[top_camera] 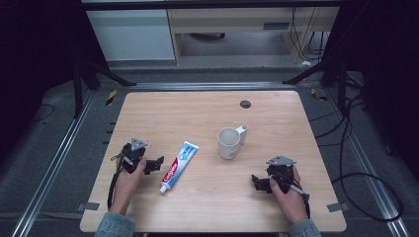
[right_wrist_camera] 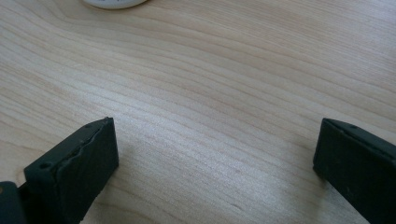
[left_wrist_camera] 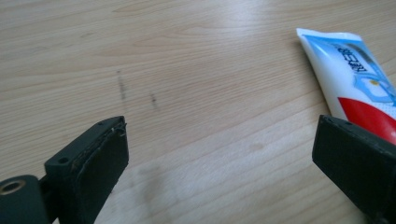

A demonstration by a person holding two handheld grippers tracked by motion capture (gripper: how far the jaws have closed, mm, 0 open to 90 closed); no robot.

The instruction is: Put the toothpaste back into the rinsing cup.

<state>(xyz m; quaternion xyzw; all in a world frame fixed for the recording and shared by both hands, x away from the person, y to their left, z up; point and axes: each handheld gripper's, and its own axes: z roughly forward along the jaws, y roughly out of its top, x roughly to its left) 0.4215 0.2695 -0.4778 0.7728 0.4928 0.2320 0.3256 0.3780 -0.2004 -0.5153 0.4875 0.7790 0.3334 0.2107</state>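
Your left gripper (top_camera: 157,164) rests low on the desk (top_camera: 276,103) with its jaws spread wide, holding nothing. The toothpaste tube (top_camera: 179,166) lies flat just beside it, close to one jaw. Your right gripper (top_camera: 257,182) sits well apart, jaws wide too, with the white mug (top_camera: 229,143) beyond it.

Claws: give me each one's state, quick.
Left claw: open, holding nothing; tube lies beside it.
Right claw: open, holding nothing.

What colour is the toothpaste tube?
Toothpaste tube: white, blue and red; clearest in the high view.
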